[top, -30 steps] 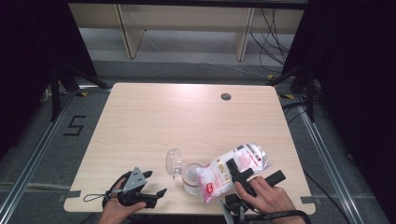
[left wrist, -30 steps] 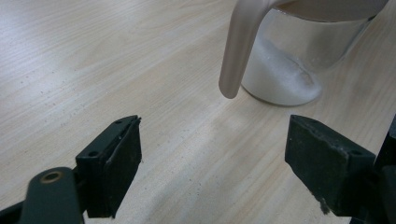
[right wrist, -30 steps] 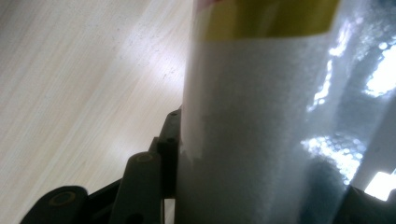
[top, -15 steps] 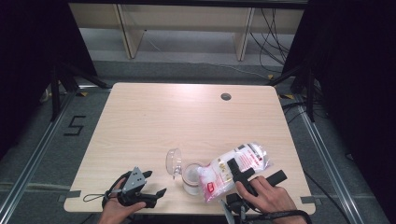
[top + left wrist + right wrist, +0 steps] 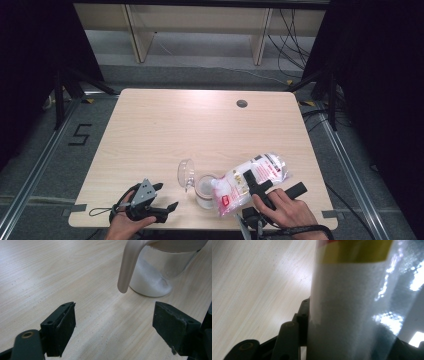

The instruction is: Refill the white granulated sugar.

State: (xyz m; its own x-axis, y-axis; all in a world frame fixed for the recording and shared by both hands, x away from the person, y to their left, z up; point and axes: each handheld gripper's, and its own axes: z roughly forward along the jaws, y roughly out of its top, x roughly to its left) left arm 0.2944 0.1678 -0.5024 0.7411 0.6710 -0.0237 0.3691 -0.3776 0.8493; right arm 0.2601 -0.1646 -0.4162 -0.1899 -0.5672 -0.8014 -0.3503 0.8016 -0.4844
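A clear plastic bag [image 5: 250, 177] of white grains, with red print, lies tilted with its low end over an open glass jar [image 5: 204, 194] near the table's front edge. My right gripper [image 5: 275, 183] is shut on the bag's upper half. In the right gripper view the bag [image 5: 352, 302] sits between the jaws [image 5: 354, 336], with a yellow and red band at its top. The jar's hinged lid [image 5: 186, 173] stands open to the left. My left gripper [image 5: 167, 196] rests open at the front left. Its jaws [image 5: 115, 311] face the jar [image 5: 155, 275], which holds white grains, and nothing is between them.
The wooden table [image 5: 200, 125] has a round cable hole [image 5: 242, 103] at the back right. Its front edge runs just under both hands. Metal rails and a floor marking [image 5: 80, 134] lie to the left, and shelving legs stand behind the table.
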